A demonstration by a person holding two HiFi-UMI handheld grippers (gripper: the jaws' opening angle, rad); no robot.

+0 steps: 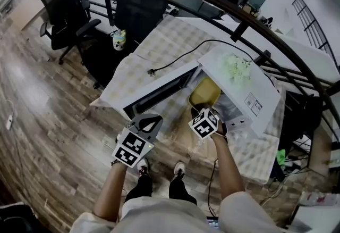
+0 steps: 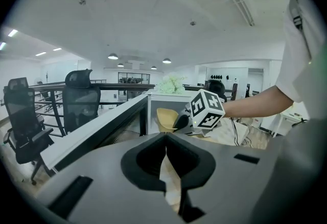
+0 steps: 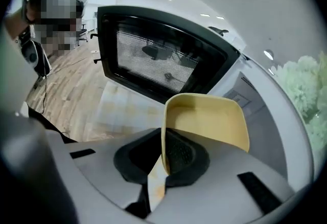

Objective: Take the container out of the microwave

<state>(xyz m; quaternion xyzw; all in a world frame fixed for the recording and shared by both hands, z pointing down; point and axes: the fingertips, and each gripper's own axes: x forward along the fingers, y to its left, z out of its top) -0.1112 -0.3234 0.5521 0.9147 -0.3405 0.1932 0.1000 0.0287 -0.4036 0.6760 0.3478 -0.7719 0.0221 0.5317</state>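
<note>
Clamping rim of empty yellow container [image 3: 209,126], right hand-held gripper [image 3: 164,166] at microwave [image 1: 268,96]

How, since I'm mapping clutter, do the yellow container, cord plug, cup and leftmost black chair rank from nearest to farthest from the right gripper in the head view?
1. yellow container: held in the right gripper.
2. cord plug: up-left, on the table.
3. cup: at the table's far left corner.
4. leftmost black chair: beyond the table, upper left.
</note>
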